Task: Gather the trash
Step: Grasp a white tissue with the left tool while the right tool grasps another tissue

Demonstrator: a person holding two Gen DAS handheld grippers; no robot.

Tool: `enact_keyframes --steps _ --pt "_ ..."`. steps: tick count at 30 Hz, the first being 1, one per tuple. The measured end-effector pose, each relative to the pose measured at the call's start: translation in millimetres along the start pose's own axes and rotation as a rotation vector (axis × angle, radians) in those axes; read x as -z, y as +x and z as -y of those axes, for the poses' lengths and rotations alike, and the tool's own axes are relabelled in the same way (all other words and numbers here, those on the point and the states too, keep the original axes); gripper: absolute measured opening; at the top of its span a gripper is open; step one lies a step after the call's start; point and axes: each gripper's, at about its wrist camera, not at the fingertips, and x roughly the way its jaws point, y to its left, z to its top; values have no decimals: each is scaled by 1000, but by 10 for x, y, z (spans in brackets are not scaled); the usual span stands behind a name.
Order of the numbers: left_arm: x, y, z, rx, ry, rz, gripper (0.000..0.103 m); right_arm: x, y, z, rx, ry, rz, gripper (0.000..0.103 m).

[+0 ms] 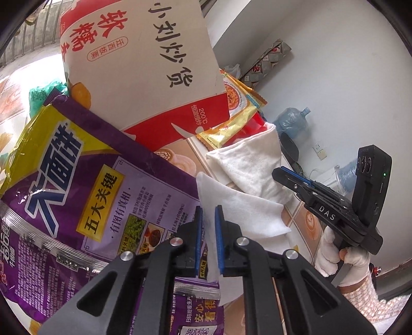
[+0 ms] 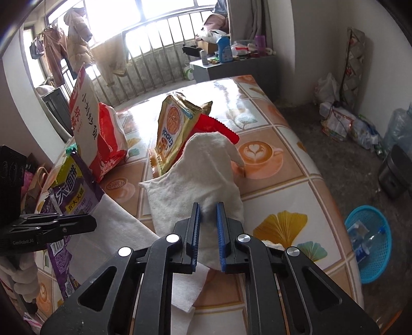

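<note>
On the patterned table (image 2: 291, 165), left gripper (image 1: 208, 237) nipped shut on the thin white tissue (image 1: 242, 206) beside the purple noodle wrapper (image 1: 85, 193), right gripper (image 2: 208, 234) pinched on the near end of the crumpled white cloth (image 2: 206, 175) before the yellow snack bag (image 2: 175, 123).

Pale walls (image 2: 322, 31); barred window (image 2: 144, 15) admitting strong daylight, clothing (image 2: 77, 36) hung at left; grey floor (image 2: 322, 144) cluttered along wall; water jug (image 1: 292, 121) standing beside wall socket (image 1: 320, 149).
</note>
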Motion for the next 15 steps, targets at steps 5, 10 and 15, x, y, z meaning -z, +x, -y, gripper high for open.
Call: enact_keyframes --steps 5,10,15 --pt "-13 -13 -36 7 -7 1 9 9 -47 -65 -1 -33 14 3" --pt "5 -45 4 6 -1 14 9 -22 -151 -150 -7 -56 52 2" --pt "-10 -124 15 16 -2 31 4 -91 -329 -140 -31 -36 103 2"
